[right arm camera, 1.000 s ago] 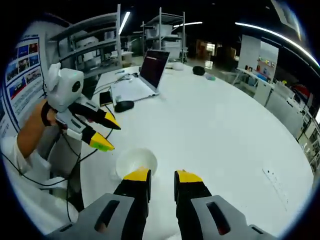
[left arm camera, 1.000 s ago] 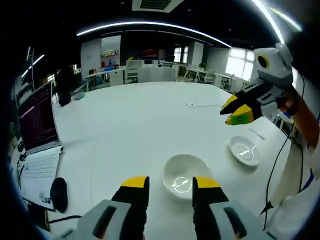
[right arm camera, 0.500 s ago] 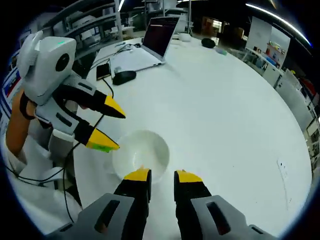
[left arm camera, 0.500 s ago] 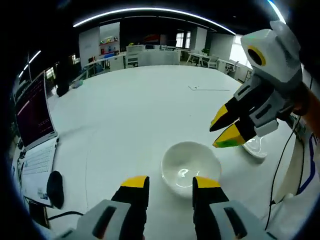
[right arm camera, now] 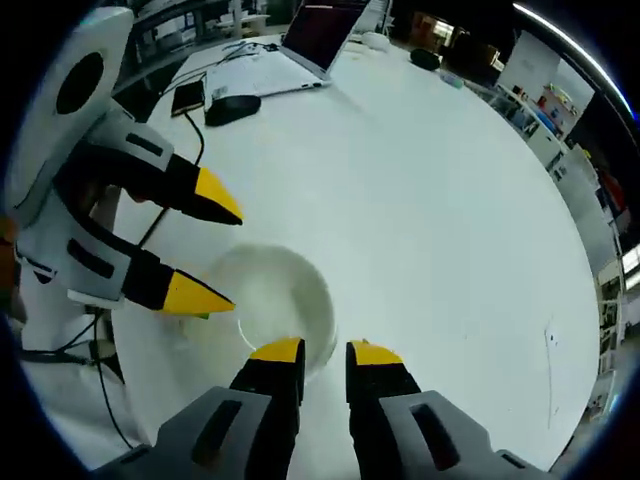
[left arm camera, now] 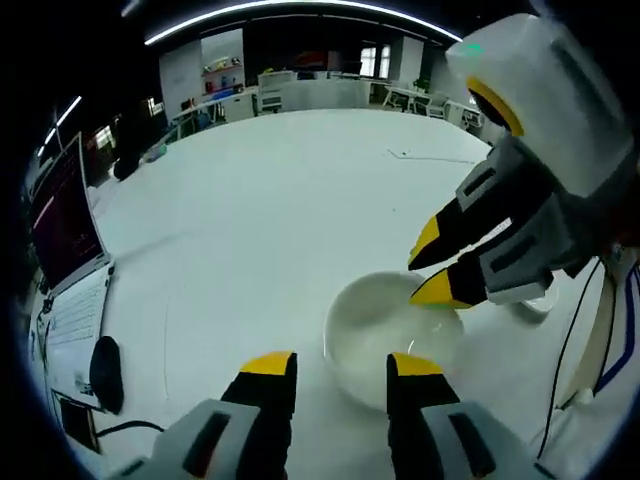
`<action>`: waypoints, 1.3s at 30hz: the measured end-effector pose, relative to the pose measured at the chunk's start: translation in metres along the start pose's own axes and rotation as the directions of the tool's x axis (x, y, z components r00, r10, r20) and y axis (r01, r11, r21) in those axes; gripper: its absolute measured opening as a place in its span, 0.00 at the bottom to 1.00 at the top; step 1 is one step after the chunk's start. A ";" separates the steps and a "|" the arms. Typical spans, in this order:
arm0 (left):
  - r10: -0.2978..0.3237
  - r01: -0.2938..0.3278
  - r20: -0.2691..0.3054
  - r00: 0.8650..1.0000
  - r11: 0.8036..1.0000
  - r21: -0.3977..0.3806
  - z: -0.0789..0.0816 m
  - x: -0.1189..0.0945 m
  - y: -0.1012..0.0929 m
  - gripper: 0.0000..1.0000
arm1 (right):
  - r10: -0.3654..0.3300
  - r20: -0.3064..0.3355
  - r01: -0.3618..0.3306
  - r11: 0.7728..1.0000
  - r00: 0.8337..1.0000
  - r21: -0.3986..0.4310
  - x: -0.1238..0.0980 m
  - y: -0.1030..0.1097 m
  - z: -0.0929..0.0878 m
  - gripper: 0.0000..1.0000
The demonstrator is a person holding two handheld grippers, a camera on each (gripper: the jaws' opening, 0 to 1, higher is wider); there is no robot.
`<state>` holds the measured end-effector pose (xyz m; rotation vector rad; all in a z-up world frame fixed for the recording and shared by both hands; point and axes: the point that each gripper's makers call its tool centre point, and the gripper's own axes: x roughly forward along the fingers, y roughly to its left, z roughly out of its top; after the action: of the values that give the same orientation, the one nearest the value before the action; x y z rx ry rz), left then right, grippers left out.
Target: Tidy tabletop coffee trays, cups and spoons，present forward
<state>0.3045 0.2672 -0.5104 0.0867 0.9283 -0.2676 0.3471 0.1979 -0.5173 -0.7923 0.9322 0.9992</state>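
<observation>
A white cup point(left arm camera: 385, 325) stands on the white table point(left arm camera: 260, 220), just ahead of my left gripper point(left arm camera: 342, 366), which is open; its right finger overlaps the cup's near rim. My right gripper point(left arm camera: 432, 268) comes in from the right with its fingers parted, the lower tip over the cup's far rim. A white saucer point(left arm camera: 543, 301) peeks out behind it. In the right gripper view the cup point(right arm camera: 285, 295) lies just past my right gripper point(right arm camera: 325, 352), whose jaws stand slightly apart and hold nothing. The left gripper point(right arm camera: 213, 248) hangs at the cup's left rim.
A laptop point(left arm camera: 58, 225) and a black mouse point(left arm camera: 104, 371) sit at the table's left edge. In the right gripper view the laptop point(right arm camera: 315, 30), the mouse point(right arm camera: 230, 106) and a phone point(right arm camera: 187, 97) lie far off. A person's sleeve point(left arm camera: 625, 330) shows beside cables.
Both grippers have closed in on the white cup from opposite sides and now hang at its rim. The saucer has slipped behind the right gripper.
</observation>
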 end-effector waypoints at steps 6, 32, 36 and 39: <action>-0.009 0.008 -0.016 1.000 1.000 -0.029 -0.002 0.006 -0.005 0.36 | 0.025 -0.002 -0.025 0.999 1.000 0.046 0.003 0.000 0.001 0.16; 0.053 -0.060 -0.039 0.998 0.975 -0.213 -0.002 0.022 0.006 0.13 | 0.067 -0.079 -0.041 0.954 0.995 0.298 0.016 0.000 -0.006 0.08; 0.069 -0.080 -0.055 0.996 0.970 -0.230 -0.001 0.024 0.006 0.11 | 0.075 -0.107 -0.036 0.944 0.991 0.328 0.015 0.000 -0.009 0.07; 0.079 -0.090 -0.061 0.995 0.972 -0.217 -0.002 0.024 0.005 0.10 | 0.081 -0.115 -0.038 0.939 0.990 0.341 0.015 0.001 -0.012 0.07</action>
<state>0.3181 0.2680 -0.5307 -0.0710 0.9982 -0.0830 0.3465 0.1931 -0.5354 -0.5438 1.2070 0.8162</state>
